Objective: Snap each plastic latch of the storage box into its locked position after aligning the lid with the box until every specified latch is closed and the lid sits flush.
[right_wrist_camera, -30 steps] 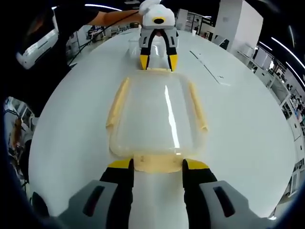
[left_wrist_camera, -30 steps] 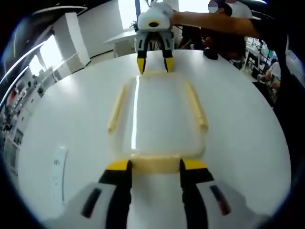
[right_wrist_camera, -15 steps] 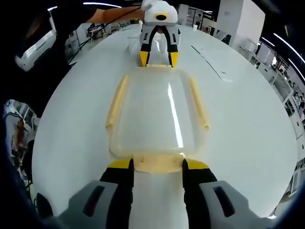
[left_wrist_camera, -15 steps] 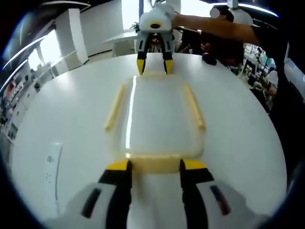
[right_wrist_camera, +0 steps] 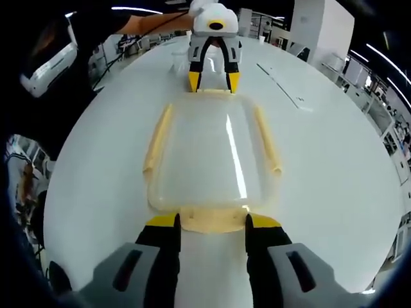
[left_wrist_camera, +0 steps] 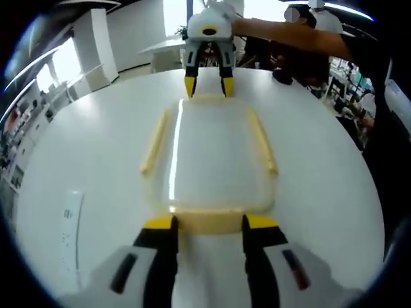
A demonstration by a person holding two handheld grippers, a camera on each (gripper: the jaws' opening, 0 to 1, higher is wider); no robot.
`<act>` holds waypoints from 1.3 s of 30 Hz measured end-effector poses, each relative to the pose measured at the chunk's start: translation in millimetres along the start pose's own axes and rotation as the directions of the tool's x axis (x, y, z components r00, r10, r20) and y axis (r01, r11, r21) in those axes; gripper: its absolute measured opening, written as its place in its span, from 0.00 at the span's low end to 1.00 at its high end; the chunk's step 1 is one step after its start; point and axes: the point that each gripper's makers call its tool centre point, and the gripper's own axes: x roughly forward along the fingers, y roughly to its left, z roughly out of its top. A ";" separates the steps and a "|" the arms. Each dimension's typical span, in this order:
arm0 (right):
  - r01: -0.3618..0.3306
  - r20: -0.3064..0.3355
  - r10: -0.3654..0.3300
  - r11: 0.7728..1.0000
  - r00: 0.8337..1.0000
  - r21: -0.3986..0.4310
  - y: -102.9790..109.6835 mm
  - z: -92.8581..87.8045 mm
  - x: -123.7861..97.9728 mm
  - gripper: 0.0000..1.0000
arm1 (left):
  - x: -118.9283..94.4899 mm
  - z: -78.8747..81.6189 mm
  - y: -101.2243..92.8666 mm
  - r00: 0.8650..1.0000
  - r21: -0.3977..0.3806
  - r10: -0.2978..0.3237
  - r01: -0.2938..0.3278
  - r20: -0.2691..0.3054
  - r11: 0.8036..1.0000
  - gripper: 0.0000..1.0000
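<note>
While nothing on the box (left_wrist_camera: 212, 157) carries readable writing, a white strip (left_wrist_camera: 69, 231) lying on the desk (left_wrist_camera: 96, 141) at 8 o'clock in the left gripper view has small marks too tiny to make out. Left tongs (left_wrist_camera: 209, 224) stand spread wide, jaws either side of the near end latch (left_wrist_camera: 209, 220), yellow tips right at the box edge; whether they press it I cannot tell. At 12 o'clock the right tongs (left_wrist_camera: 209, 86) are parted the same way around the far end latch (left_wrist_camera: 209, 98). From the right gripper view, right tongs (right_wrist_camera: 212, 223) straddle their own latch (right_wrist_camera: 213, 219), and the left tongs (right_wrist_camera: 212, 82) sit at 12 o'clock. Clear lid (right_wrist_camera: 209, 154) rests on the box mid-desk, long side latches (right_wrist_camera: 156, 138) angled outward. A person's arm (left_wrist_camera: 282, 32) reaches in at 1 o'clock.
</note>
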 end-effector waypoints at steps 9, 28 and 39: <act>-0.008 0.011 0.008 1.000 1.000 0.009 5.8 9.2 -6.1 0.39 | -10.8 1.0 -6.2 1.000 -0.017 -0.010 0.010 0.001 1.000 0.39; 0.032 -0.003 -0.032 0.998 0.999 -0.050 35.0 92.9 -26.5 0.39 | -96.0 -8.7 -44.6 0.999 0.001 0.051 -0.051 0.021 0.999 0.39; 0.050 -0.005 -0.050 0.993 0.999 -0.105 57.7 174.4 -11.5 0.39 | -171.7 -47.1 -72.4 0.994 -0.004 0.111 -0.111 0.019 0.994 0.39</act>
